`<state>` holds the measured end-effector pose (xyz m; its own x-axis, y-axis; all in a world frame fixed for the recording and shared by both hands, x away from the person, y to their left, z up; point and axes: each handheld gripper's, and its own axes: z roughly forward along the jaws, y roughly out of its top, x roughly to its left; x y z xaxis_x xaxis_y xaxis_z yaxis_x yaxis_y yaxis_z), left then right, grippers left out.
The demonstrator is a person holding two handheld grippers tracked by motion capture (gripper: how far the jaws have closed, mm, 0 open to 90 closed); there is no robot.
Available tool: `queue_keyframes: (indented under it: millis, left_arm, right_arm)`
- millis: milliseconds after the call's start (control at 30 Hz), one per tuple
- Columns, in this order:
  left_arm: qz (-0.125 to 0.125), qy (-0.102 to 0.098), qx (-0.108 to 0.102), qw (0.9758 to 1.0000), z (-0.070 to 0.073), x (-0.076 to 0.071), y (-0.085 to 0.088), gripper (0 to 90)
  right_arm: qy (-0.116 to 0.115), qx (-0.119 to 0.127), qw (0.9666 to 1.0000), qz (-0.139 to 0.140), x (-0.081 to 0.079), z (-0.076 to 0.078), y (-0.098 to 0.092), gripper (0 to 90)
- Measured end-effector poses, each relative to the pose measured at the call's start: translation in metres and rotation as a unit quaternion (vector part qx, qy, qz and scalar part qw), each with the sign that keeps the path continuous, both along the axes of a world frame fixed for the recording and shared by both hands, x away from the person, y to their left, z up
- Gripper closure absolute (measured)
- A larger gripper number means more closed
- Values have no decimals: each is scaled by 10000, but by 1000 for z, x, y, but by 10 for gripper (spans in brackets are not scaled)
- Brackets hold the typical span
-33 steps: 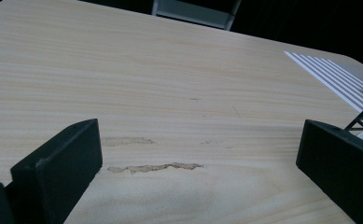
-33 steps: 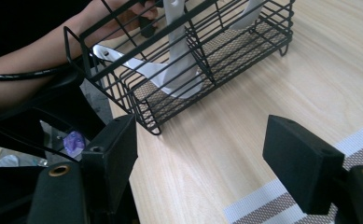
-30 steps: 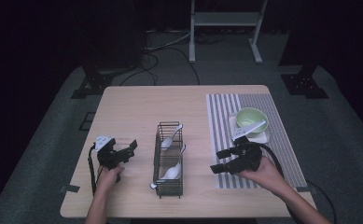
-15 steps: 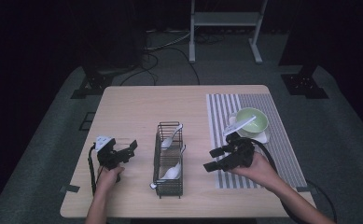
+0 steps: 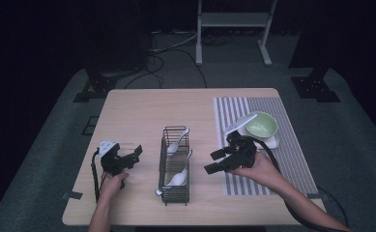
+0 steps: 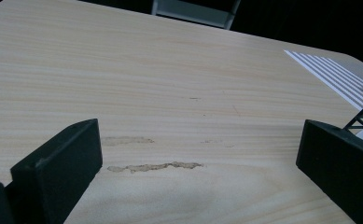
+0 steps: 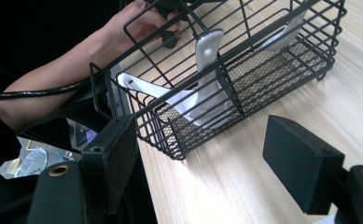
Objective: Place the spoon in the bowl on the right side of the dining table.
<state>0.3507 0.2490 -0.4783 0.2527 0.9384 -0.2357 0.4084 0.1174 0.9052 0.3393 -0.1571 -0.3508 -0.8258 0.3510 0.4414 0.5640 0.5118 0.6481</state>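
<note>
A black wire basket (image 5: 175, 164) stands at the table's front middle with white spoons (image 5: 178, 178) lying in its compartments. My right gripper (image 5: 213, 162) hovers just right of it, open and empty, jaws pointing at the basket. In the right gripper view the basket (image 7: 244, 70) sits just beyond the spread jaws, one white spoon (image 7: 202, 93) leaning over a divider. My left gripper (image 5: 135, 157) rests left of the basket, open and empty. In the left gripper view the jaws stand wide over bare table wood (image 6: 179, 93).
A green bowl (image 5: 260, 124) sits on a white plate on the striped mat (image 5: 292, 159) at the right, with a white spoon (image 5: 239, 123) leaning at its left edge. A metal stand (image 5: 231, 21) is beyond the table.
My right gripper has moved left and forward, from beside the green bowl to beside the wire basket. The left gripper has stayed put.
</note>
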Motion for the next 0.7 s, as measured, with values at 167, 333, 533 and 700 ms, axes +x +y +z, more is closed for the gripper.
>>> queue_keyframes:
  millis: [167,333,533,700]
  left_arm:
    - [-15,8,16,10000,0,0,0,0]
    - [-19,12,20,10000,0,0,0,0]
    - [-21,15,30,10000,0,0,0,0]
    - [-22,14,23,10000,0,0,0,0]
  right_arm:
    - [-10,-35,10000,27,3,2,7,252]
    - [1,-80,10000,41,6,3,11,251]
    - [-26,-130,9999,78,8,5,16,251]
    - [-10,-187,9998,92,9,7,20,251]
